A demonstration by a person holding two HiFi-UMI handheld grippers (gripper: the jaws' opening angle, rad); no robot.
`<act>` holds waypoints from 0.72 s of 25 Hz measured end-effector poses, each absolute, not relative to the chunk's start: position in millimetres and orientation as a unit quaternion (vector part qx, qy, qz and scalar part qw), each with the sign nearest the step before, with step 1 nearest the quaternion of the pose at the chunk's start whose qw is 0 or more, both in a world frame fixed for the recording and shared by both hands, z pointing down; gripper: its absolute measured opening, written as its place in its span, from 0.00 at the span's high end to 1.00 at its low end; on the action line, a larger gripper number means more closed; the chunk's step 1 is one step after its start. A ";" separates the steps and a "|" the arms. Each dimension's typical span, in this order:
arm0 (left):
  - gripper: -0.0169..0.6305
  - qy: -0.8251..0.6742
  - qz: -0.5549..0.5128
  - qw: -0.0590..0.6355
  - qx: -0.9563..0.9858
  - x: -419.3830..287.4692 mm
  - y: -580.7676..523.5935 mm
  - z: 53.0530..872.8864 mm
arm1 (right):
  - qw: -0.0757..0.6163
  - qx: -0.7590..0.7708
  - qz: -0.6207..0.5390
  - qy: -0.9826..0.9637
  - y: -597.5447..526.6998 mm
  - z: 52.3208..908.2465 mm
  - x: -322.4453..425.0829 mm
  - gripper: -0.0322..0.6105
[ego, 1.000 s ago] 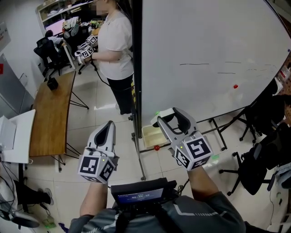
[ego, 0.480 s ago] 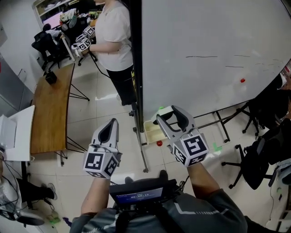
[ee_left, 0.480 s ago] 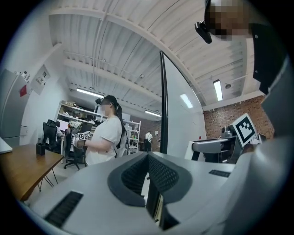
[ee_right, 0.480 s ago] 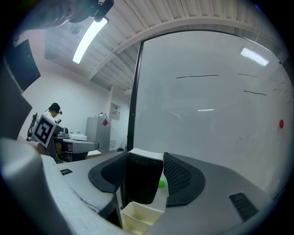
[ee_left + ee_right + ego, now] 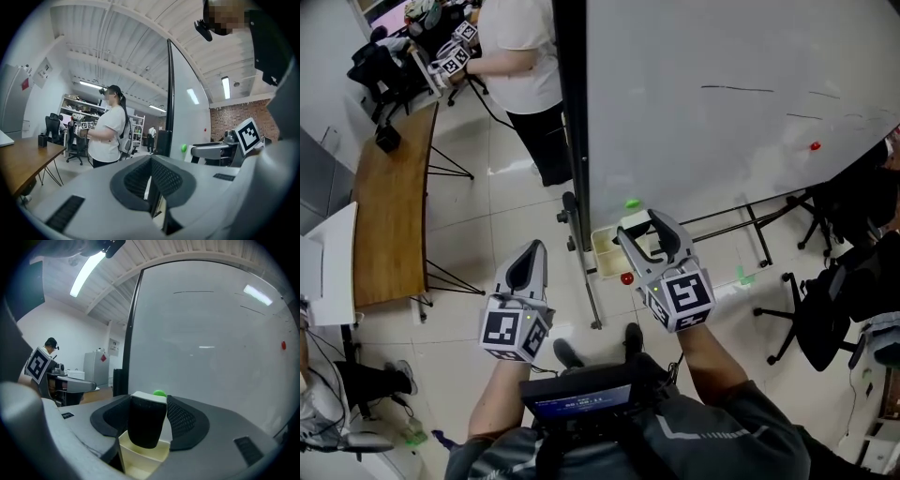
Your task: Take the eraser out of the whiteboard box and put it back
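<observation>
Jaws of right gripper [image 5: 643,232] clamp eraser [image 5: 146,420] above whiteboard box [image 5: 140,456]; left gripper [image 5: 532,251] closed empty, pointing forward

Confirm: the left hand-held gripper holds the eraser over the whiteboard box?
Wrong side: the right hand-held gripper holds the eraser over the whiteboard box. The right gripper view shows it clamped between the jaws; the left hand-held gripper is shut with nothing in it.

No legible text; chest screen [image 5: 586,403] lettering too blurred
</observation>
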State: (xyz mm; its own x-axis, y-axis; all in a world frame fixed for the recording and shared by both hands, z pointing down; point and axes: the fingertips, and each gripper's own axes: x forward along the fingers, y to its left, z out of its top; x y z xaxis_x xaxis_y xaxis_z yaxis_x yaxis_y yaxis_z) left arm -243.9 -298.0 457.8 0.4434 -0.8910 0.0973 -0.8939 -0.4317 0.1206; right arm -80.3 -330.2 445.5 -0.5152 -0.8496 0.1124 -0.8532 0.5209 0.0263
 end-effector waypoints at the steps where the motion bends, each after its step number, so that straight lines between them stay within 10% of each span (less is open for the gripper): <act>1: 0.92 -0.527 0.015 0.082 0.846 -243.1 -298.7 464.2 | 0.057 0.491 0.018 -0.869 -331.9 452.0 -79.6 0.53; 18: 0.92 -0.519 0.049 0.115 0.845 -237.1 -305.9 534.6 | 0.128 0.492 0.068 -0.858 -350.1 552.0 -84.7 0.53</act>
